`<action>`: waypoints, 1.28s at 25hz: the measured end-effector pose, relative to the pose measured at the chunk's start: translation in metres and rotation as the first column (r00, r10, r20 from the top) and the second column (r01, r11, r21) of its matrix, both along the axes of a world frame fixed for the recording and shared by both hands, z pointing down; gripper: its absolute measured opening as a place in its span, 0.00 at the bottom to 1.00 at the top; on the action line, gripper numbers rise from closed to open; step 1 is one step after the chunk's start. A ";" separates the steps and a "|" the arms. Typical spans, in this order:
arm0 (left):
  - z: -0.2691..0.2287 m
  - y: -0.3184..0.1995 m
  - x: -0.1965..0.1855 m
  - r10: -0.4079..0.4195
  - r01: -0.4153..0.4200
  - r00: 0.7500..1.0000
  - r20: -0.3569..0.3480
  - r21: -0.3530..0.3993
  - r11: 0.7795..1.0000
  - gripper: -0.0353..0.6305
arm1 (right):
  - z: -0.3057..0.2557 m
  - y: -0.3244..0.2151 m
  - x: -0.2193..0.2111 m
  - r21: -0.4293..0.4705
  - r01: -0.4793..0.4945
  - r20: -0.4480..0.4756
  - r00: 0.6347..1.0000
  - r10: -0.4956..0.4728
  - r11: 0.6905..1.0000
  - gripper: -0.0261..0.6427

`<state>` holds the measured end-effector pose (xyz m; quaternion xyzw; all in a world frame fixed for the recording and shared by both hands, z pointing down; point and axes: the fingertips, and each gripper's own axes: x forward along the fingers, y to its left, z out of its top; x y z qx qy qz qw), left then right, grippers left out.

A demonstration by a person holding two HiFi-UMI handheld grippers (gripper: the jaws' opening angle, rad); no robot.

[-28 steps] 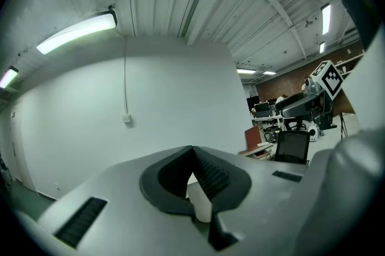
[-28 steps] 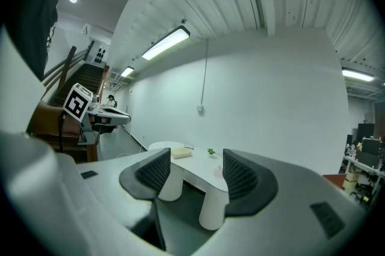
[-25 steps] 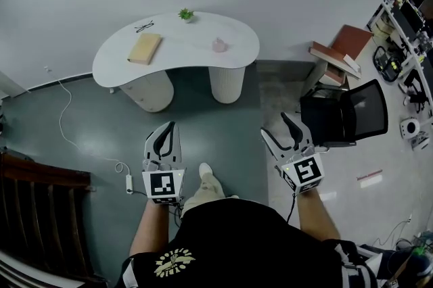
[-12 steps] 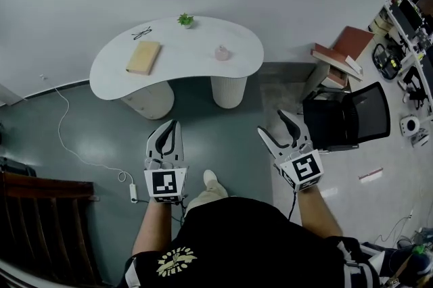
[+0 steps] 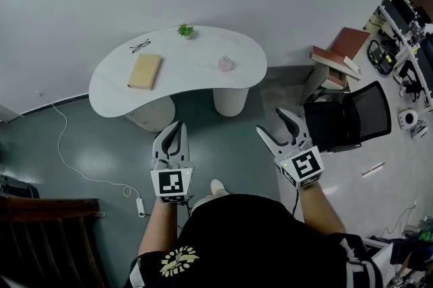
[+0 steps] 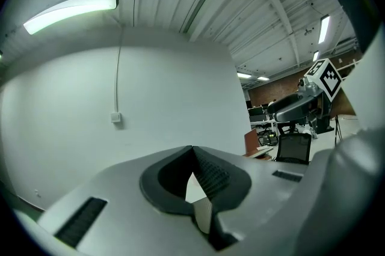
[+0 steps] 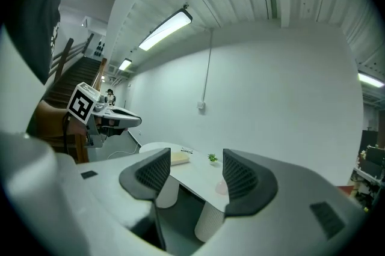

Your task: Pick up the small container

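Observation:
The small pink container (image 5: 225, 63) stands on the right half of a white kidney-shaped table (image 5: 183, 77), far ahead of both grippers. The right gripper view shows the same container (image 7: 221, 187) between its jaws, but at a distance. My left gripper (image 5: 177, 126) is held low over the floor, pointing at the table, with its pads pressed together and nothing in them. To its right, my right gripper (image 5: 272, 123) is open and empty, also well short of the table. The left gripper view shows only wall, ceiling and the right gripper (image 6: 307, 103).
On the table lie a tan book (image 5: 144, 71), glasses (image 5: 140, 45) and a tiny potted plant (image 5: 185, 30). A black office chair (image 5: 348, 116) and a stack of books (image 5: 338, 57) stand at the right. A power strip with cable (image 5: 141, 205) lies on the floor at the left.
The table has come lower in the head view and a little nearer. Both grippers keep the same pose, the left shut and the right open.

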<state>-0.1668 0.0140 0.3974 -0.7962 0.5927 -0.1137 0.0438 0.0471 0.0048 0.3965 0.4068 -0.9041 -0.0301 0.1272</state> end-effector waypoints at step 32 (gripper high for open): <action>0.028 -0.106 0.003 0.093 -0.092 0.995 0.020 -0.055 0.994 0.06 | 0.032 -0.095 -0.020 -0.081 -0.016 0.040 0.999 0.020 0.997 0.43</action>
